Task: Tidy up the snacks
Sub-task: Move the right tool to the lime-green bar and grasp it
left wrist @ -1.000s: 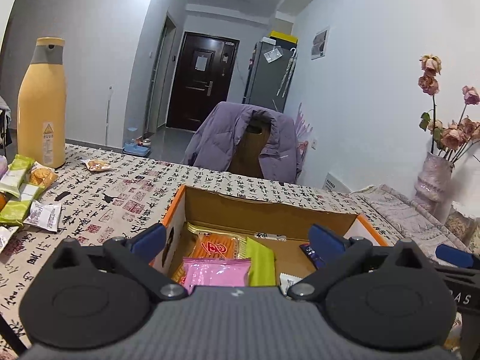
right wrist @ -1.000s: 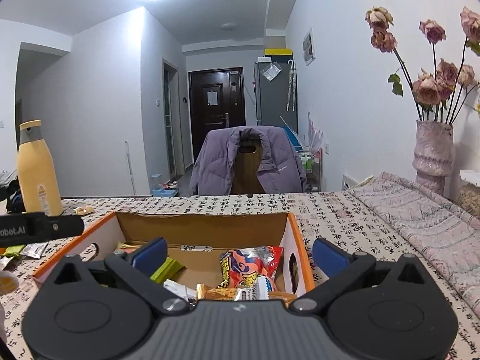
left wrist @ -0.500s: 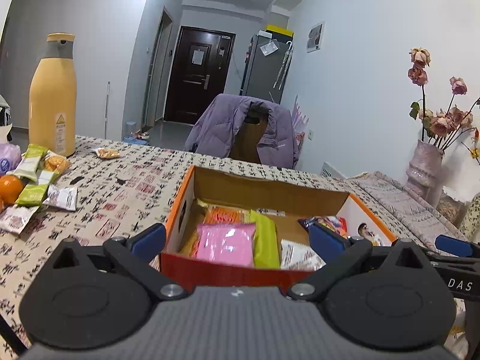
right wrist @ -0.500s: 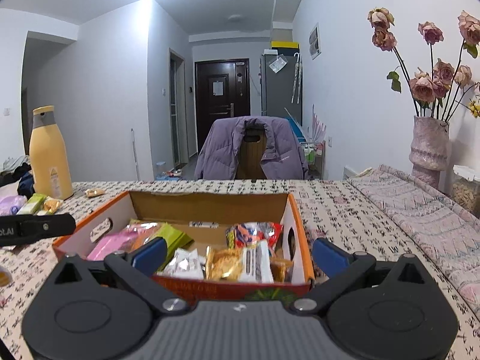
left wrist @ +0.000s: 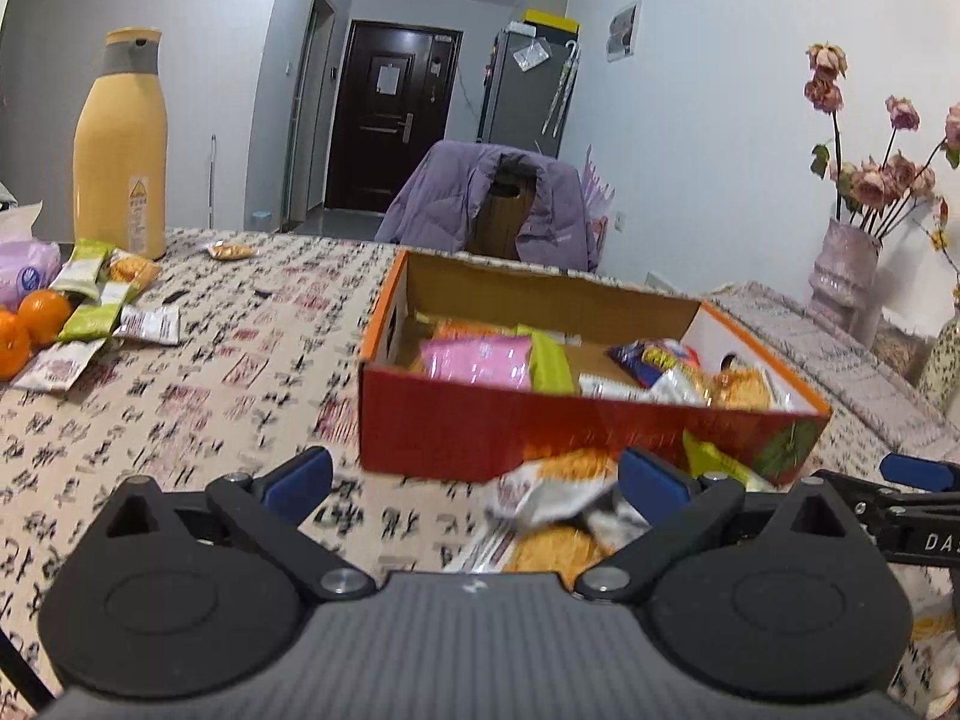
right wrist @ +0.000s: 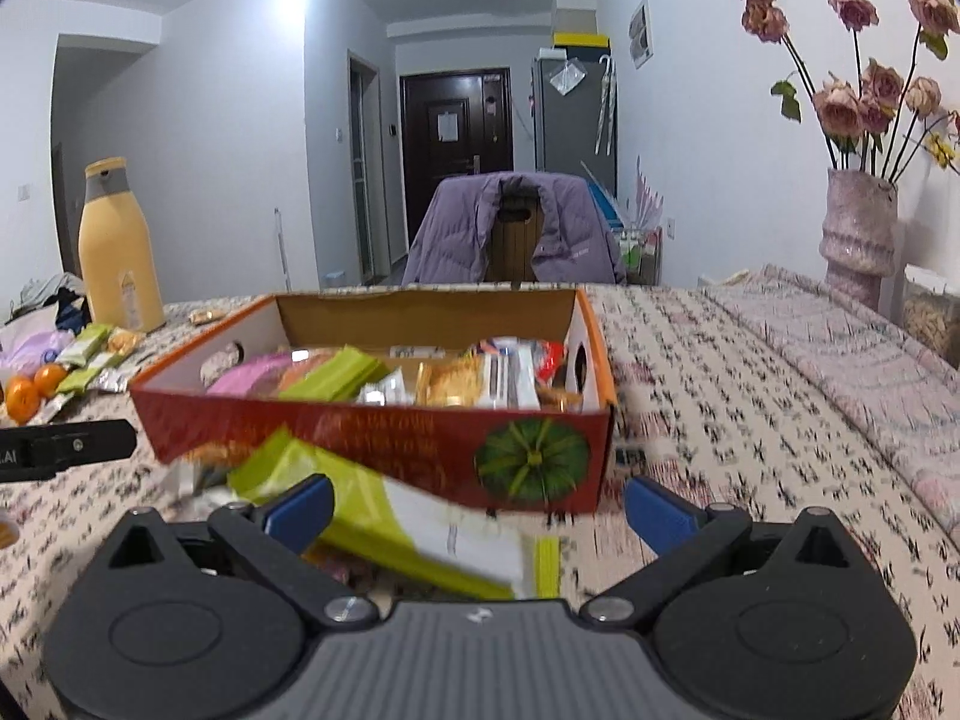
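Note:
An orange cardboard box (left wrist: 480, 426) (right wrist: 384, 444) holds several snack packets, among them a pink one (left wrist: 474, 357) and a green one (right wrist: 333, 375). My left gripper (left wrist: 474, 483) is open in front of the box, above loose orange-and-white packets (left wrist: 552, 498) on the table. My right gripper (right wrist: 477, 507) is open, over a green-and-white packet (right wrist: 390, 528) that lies before the box. More packets (left wrist: 99, 306) and oranges (left wrist: 27, 324) lie at the far left.
A tall yellow bottle (left wrist: 120, 150) stands at the back left. A vase of dried roses (right wrist: 858, 240) stands at the right. A chair with a purple jacket (right wrist: 516, 228) is behind the table. A patterned cloth (left wrist: 210, 396) covers the table.
Both grippers have pulled back and up from the box. The box now sits farther ahead, and loose packets in front of it have come into view.

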`<control>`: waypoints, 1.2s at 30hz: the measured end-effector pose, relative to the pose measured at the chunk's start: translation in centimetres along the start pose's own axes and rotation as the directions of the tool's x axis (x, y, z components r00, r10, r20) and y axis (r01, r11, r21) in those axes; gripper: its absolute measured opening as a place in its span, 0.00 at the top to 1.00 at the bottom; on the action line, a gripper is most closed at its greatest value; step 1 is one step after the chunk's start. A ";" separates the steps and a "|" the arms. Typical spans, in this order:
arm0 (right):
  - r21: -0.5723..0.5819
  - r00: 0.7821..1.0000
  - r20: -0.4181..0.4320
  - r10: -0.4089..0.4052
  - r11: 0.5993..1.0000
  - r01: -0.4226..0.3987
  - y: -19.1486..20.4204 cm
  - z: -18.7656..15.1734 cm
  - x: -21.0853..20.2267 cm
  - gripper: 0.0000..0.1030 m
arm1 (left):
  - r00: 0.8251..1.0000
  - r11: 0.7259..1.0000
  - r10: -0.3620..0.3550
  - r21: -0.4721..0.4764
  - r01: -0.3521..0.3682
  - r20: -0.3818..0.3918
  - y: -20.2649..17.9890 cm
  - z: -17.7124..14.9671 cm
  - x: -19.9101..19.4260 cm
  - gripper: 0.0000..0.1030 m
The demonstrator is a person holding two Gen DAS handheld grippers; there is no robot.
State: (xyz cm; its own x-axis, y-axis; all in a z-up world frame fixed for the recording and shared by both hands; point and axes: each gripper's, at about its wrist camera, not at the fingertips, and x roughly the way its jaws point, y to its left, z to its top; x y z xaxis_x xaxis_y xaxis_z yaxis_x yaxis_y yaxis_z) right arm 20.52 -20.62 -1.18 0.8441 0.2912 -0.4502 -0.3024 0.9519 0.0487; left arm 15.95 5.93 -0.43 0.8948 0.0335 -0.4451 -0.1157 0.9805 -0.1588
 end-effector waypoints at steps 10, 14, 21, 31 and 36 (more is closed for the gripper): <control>-0.079 0.997 -0.081 -0.017 0.997 0.011 0.9 -1.4 0.8 0.00 | 1.000 1.000 -0.005 0.013 0.005 -0.022 0.9 -1.8 0.2 0.00; -0.169 0.992 -0.118 -0.046 0.985 0.025 2.1 -1.2 2.3 0.00 | 0.999 1.000 -0.023 0.013 0.023 -0.022 0.8 -2.1 0.3 0.00; -0.304 0.988 -0.109 -0.113 0.950 0.076 3.9 -0.8 4.5 0.07 | 0.999 0.999 -0.037 0.004 0.037 -0.026 0.8 -2.2 0.3 0.00; -0.459 0.993 -0.079 -0.087 0.888 0.041 6.2 -0.9 5.3 0.50 | 0.998 0.999 -0.049 -0.013 0.048 -0.032 1.1 -2.1 0.5 0.00; -0.453 0.994 -0.078 -0.081 0.891 0.037 6.3 -1.2 5.0 0.63 | 0.998 0.999 -0.050 -0.019 0.050 -0.034 1.1 -2.1 0.5 0.00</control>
State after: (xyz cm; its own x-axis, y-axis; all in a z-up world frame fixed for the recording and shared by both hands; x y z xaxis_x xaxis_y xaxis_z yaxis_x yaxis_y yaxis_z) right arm 22.32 -13.30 -4.18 0.8285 0.2046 -0.5212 -0.4389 0.8154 -0.3776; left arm 15.35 6.63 -2.69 0.8845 -0.0225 -0.4659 -0.0790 0.9772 -0.1972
